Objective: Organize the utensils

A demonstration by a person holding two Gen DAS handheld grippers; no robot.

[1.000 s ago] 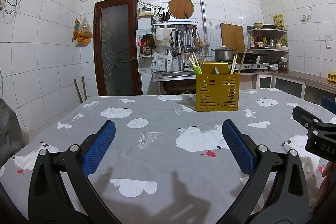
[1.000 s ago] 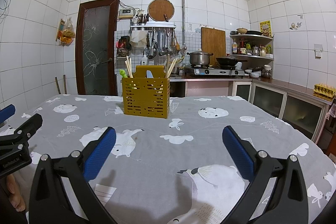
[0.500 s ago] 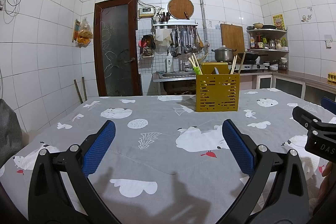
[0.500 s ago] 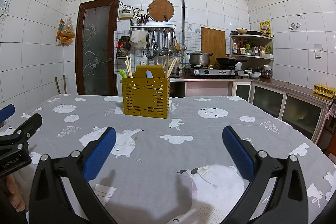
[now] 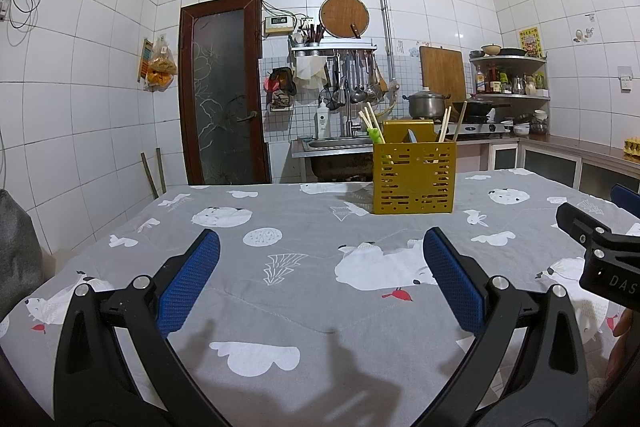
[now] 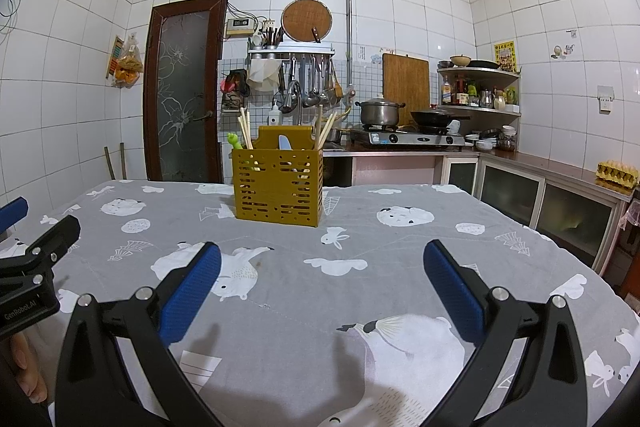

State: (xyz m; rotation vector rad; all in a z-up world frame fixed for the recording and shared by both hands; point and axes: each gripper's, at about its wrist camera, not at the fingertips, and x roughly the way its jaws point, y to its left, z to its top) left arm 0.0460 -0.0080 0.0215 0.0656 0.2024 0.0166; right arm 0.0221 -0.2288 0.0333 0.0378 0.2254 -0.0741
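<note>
A yellow slotted utensil holder (image 5: 414, 177) stands upright on the far side of the table; it also shows in the right wrist view (image 6: 277, 187). It holds wooden chopsticks (image 5: 370, 123), a green-topped utensil (image 5: 375, 135) and a pale blue utensil (image 6: 284, 143). My left gripper (image 5: 320, 251) is open and empty, low over the near part of the table. My right gripper (image 6: 322, 263) is open and empty, also low over the near part of the table. Both are well short of the holder.
The table carries a grey cloth with white animal prints (image 5: 304, 227). The right gripper's body shows at the right edge of the left wrist view (image 5: 600, 251), the left gripper's at the left edge of the right wrist view (image 6: 32, 267). A sink, stove and counter line the back wall.
</note>
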